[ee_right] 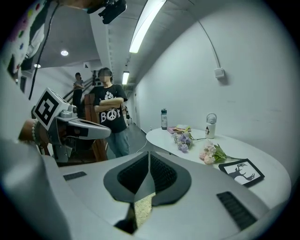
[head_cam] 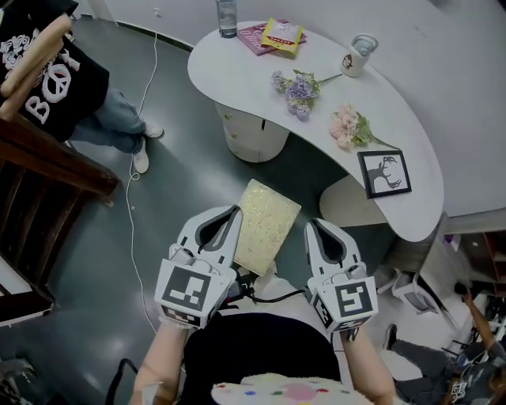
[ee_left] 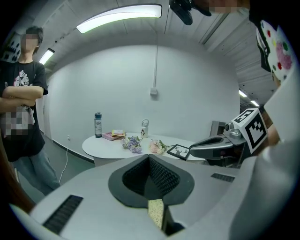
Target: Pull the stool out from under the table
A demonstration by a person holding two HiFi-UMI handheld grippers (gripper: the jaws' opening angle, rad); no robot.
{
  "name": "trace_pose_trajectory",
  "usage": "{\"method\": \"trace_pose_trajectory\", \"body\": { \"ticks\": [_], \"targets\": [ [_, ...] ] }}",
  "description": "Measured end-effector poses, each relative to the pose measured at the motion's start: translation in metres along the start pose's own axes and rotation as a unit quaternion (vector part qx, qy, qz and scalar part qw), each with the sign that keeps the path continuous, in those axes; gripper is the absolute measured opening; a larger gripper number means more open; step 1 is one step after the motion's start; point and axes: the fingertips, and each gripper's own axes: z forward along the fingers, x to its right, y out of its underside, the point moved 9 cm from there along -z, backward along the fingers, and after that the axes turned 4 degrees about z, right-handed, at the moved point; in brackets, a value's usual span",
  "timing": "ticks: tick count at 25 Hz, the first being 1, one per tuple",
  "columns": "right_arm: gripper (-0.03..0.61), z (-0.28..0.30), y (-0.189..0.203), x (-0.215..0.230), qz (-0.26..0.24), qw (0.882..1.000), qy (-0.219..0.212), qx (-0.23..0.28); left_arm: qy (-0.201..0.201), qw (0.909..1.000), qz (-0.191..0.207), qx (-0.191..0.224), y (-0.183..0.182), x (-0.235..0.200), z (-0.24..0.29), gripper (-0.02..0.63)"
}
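Bottle (head_cam: 227, 17), mug (head_cam: 360, 54), flowers (head_cam: 296, 89), pic frame (head_cam: 384, 173), bystander (head_cam: 55, 79)

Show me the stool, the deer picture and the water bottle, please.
stool (head_cam: 266, 225), head view, middle of its speckled seat.
deer picture (head_cam: 386, 173), head view, on the deer.
water bottle (head_cam: 227, 20), head view, its body.

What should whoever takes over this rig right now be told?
Left gripper: jaws together, empty, at the stool's left edge.
Right gripper: jaws together, empty, just right of the stool.
Stool: yellow seat on the open floor between the grippers, clear of the table.
Done: stool looks already out from under the table.
Left: apparently nothing.
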Motion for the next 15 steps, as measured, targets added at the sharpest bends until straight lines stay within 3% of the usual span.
{"method": "trace_pose_trajectory", "body": {
  "ticks": [12,15],
  "targets": [
    [0.041,0.001,-0.024,-0.003,-0.007,1.0,-0.02,0.024,-0.008,0.9998,0.017,0.004,-0.006,0.002,-0.01,0.017],
    [0.041,-0.001,-0.025,-0.003,-0.006,0.999,-0.02,0.025,-0.014,0.9998,0.006,0.011,-0.009,0.001,-0.012,0.017]
  ]
}}
